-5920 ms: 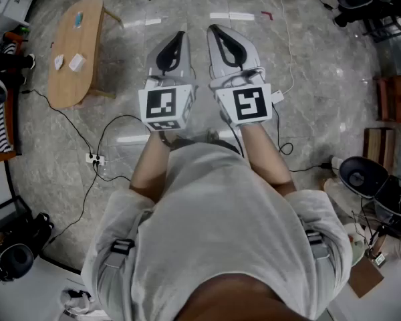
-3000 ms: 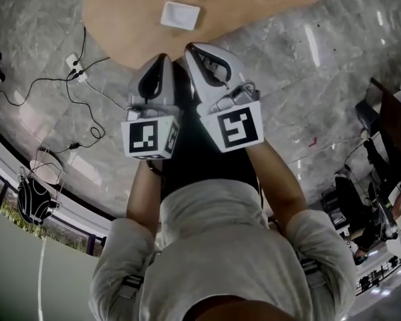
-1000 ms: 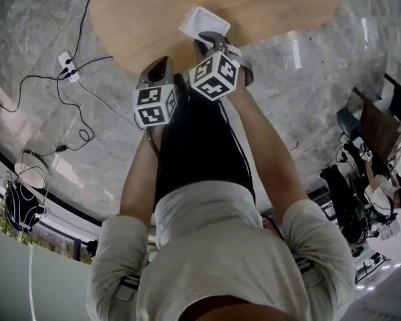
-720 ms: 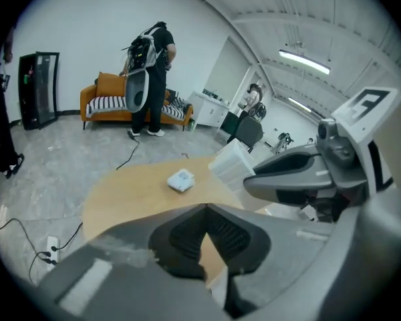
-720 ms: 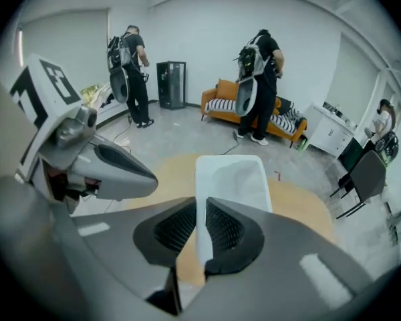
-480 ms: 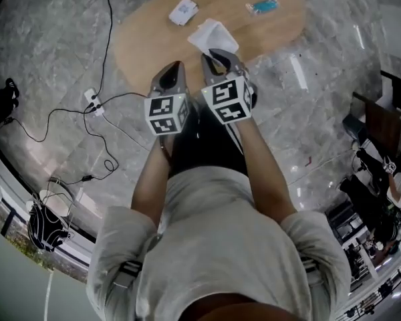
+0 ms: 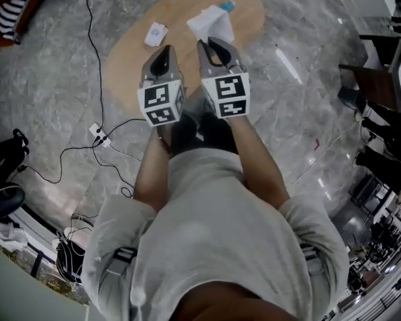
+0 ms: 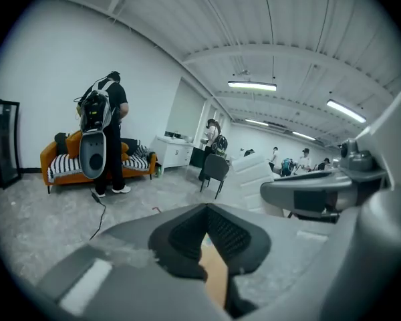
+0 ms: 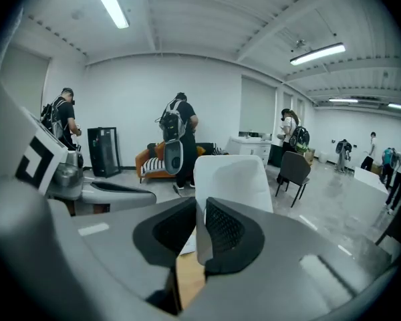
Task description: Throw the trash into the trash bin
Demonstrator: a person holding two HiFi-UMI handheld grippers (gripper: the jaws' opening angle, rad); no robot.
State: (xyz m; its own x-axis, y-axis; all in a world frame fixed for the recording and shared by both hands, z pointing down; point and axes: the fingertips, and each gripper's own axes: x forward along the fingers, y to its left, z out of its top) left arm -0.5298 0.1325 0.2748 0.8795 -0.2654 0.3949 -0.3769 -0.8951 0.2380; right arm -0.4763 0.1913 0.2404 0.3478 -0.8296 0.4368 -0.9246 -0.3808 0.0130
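Observation:
My right gripper (image 7: 214, 42) is shut on a white paper tray (image 7: 210, 24), which it holds up above the far part of the oval wooden table (image 7: 130, 59). In the right gripper view the tray (image 9: 230, 176) stands on edge, with its near rim pinched between the dark pads of the right gripper (image 9: 197, 202). My left gripper (image 7: 166, 49) hangs just left of it, jaws together and nothing in them; in its own view the pads of the left gripper (image 8: 205, 208) meet at the tip. No trash bin shows in any view.
A small white packet (image 7: 156, 33) and a blue item (image 7: 227, 6) lie on the table. Cables and a power strip (image 7: 99, 136) run over the marble floor at the left. Chairs (image 7: 371, 79) stand at the right. An orange sofa (image 8: 63, 159) and standing people are across the room.
Both grippers have risen from the table. The right one, which was down at the white tray, now carries it in the air. The head view has swung round.

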